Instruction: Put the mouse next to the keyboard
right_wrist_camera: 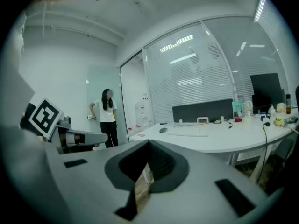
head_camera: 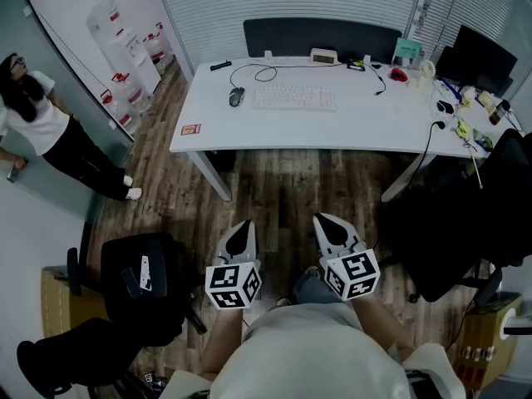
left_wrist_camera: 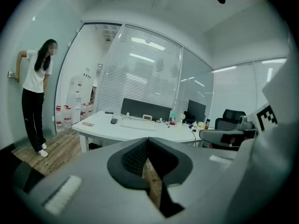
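Note:
A dark mouse (head_camera: 237,96) lies on the white desk (head_camera: 332,131), just left of the white keyboard (head_camera: 295,98), its cable looping behind it. From the left gripper view the mouse (left_wrist_camera: 114,121) and keyboard (left_wrist_camera: 138,124) look small and far away, as they do in the right gripper view, where the mouse (right_wrist_camera: 163,130) sits left of the keyboard (right_wrist_camera: 189,133). My left gripper (head_camera: 242,238) and right gripper (head_camera: 334,229) are held close to my body over the wooden floor, well short of the desk. Both are shut and hold nothing.
A person (head_camera: 50,135) stands by the glass wall at the left. Black office chairs stand at my left (head_camera: 141,285) and right (head_camera: 453,231). The desk also carries a clock (head_camera: 323,56), a monitor (head_camera: 482,56), cables and small clutter (head_camera: 465,110) at its right end, and a red card (head_camera: 191,129).

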